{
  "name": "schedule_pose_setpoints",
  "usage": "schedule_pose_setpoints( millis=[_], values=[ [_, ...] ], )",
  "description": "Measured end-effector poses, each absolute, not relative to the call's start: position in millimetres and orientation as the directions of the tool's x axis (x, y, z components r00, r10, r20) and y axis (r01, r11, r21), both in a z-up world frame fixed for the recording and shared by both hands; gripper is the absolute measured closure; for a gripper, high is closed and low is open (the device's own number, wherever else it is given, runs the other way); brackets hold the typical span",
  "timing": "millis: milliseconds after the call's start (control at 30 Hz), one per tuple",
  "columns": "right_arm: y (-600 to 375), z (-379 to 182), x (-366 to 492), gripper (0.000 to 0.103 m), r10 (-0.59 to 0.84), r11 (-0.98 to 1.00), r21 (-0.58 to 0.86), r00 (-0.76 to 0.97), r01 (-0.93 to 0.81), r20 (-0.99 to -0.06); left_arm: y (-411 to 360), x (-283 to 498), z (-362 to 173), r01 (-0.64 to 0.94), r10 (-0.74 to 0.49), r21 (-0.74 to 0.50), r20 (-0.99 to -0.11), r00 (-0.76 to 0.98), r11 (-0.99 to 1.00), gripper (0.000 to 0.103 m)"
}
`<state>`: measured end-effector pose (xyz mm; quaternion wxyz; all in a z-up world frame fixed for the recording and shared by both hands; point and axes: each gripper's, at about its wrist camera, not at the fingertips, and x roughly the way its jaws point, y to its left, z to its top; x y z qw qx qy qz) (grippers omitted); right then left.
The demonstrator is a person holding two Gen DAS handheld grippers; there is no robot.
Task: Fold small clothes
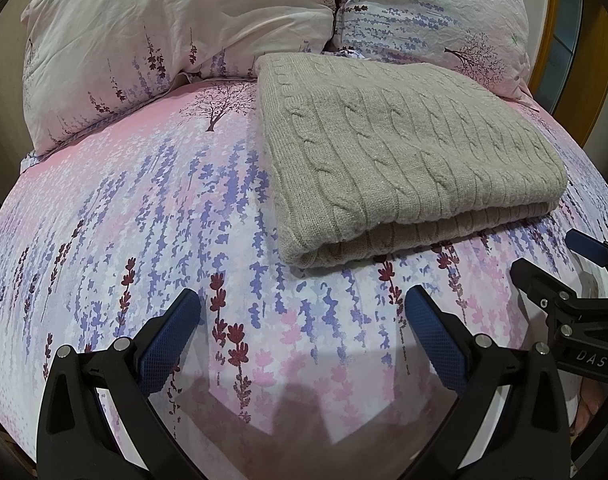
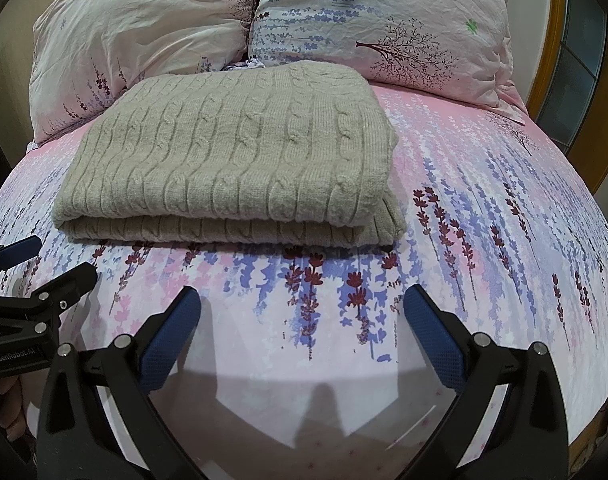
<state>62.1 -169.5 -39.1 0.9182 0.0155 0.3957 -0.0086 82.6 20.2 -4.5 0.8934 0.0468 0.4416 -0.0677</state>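
Both grippers hang empty above the near part of the bed, side by side. Left gripper (image 1: 302, 312) has its blue-padded fingers spread wide, nothing between them but printed sheet; right gripper (image 2: 302, 312) is spread just the same, and each shows at the edge of the other's view. Neither touches the cloth.

Ahead of them lies the beige cable-knit sweater (image 1: 403, 152), folded into a thick rectangle of at least two layers, its rounded fold edge facing the grippers. It sits on the bedsheet (image 1: 144, 220) near the two pillows (image 2: 144, 28), a little right of the left gripper's line and a little left of the right one's.

By the look of it, the fold on this piece is done or nearly so: the edges line up fairly well, though the lower layer pokes out at the near right corner. If anything is left, the next move would call for squaring that corner or pressing the stack flat.

The knit is chunky and soft, with raised twisted ropes and ribbed columns; it should compress under a pinch and hold its shape loosely. The sheet is smooth cotton-like cloth printed with lavender sprigs in pink, purple and maroon; the pillowcases are crinkled.
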Motion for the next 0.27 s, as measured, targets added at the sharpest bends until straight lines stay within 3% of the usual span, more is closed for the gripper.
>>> schedule_pose_setpoints(
  millis=[267],
  values=[
    [-169.4,-39.1,61.9,0.002,-0.004,0.999,0.022,0.687,0.028,-0.727,20.1,82.4,-4.5,0.162,-0.079,0.024,-0.795,0.601,0.987,0.001]
  ],
)
